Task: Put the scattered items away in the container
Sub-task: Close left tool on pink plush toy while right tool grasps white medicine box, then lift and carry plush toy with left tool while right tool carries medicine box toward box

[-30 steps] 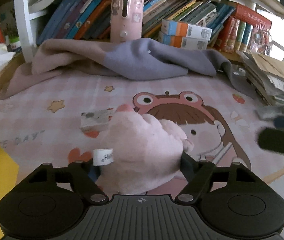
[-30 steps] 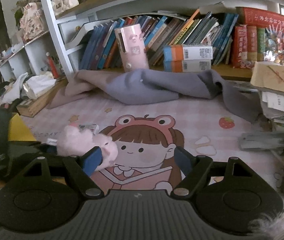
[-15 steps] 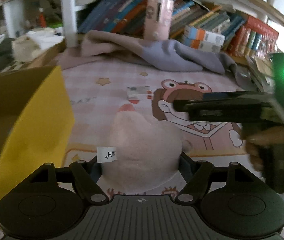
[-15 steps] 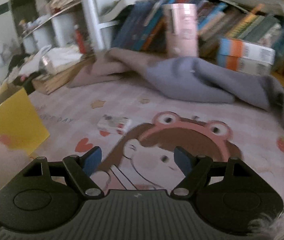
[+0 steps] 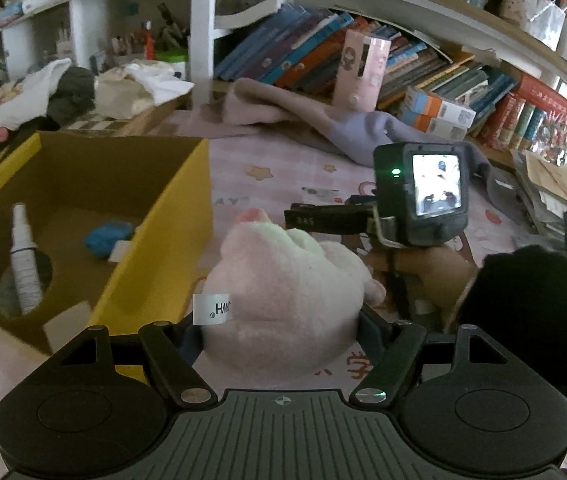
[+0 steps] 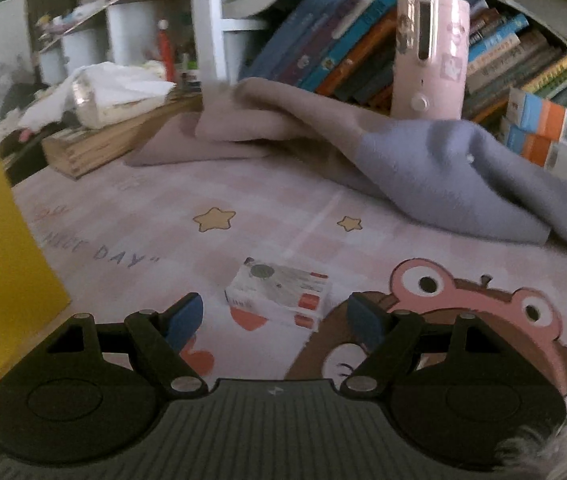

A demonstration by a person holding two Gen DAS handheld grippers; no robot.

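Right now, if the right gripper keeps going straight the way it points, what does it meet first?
Most likely the small white box lying on the pink mat; it sits just ahead between the open right gripper fingers, though depth is uncertain.

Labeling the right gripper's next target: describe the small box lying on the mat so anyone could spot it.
On the pink cartoon mat, look between the "NICE DAY" lettering and the frog-hat character. The small white box lies flat there, just ahead of the right gripper. It is the only carton on the mat, white with red-orange patches.
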